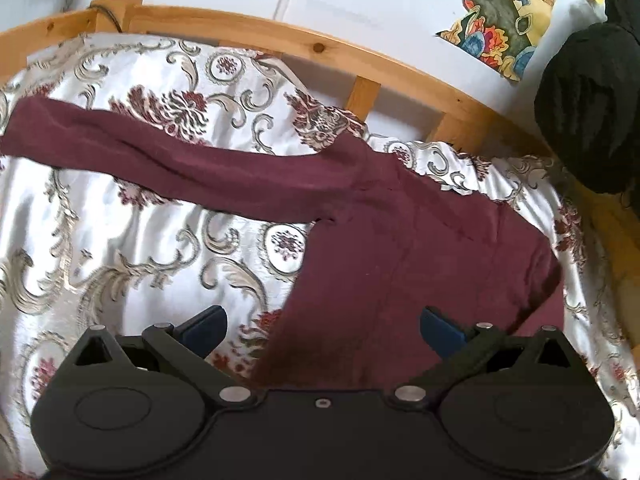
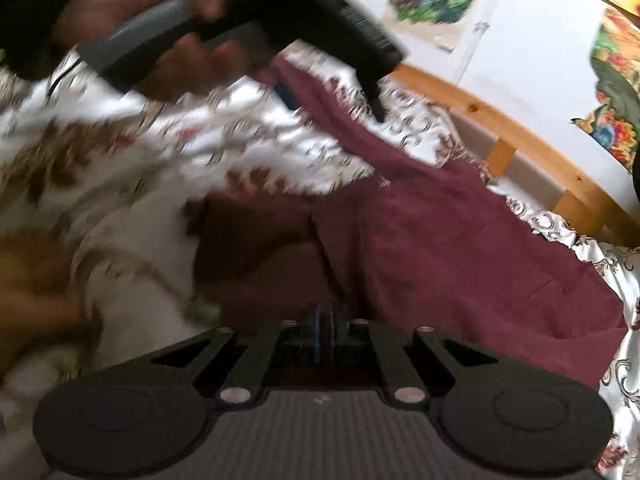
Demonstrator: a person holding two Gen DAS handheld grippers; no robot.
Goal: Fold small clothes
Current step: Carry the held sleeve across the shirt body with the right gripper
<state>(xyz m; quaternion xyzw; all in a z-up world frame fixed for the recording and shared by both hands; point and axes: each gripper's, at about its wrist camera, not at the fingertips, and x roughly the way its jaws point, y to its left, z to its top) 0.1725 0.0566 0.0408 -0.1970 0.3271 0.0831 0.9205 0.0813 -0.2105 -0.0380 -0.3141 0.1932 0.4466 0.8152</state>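
Observation:
A maroon long-sleeved garment (image 1: 400,248) lies on a floral white bedspread (image 1: 120,248), one sleeve (image 1: 160,160) stretched far to the left. My left gripper (image 1: 322,330) is open and empty, its blue fingertips (image 1: 206,326) spread just above the garment's near edge. My right gripper (image 2: 323,322) is shut; it seems to pinch the garment's (image 2: 460,248) near edge, but the view is blurred. The left gripper (image 2: 332,96) also shows in the right wrist view, held by a hand (image 2: 132,8), its fingers over the sleeve.
A wooden bed frame (image 1: 320,46) runs along the far side against a white wall with colourful pictures (image 1: 508,12). A dark shape (image 1: 588,104) hangs at the right. The bedspread (image 2: 120,160) spreads left of the garment.

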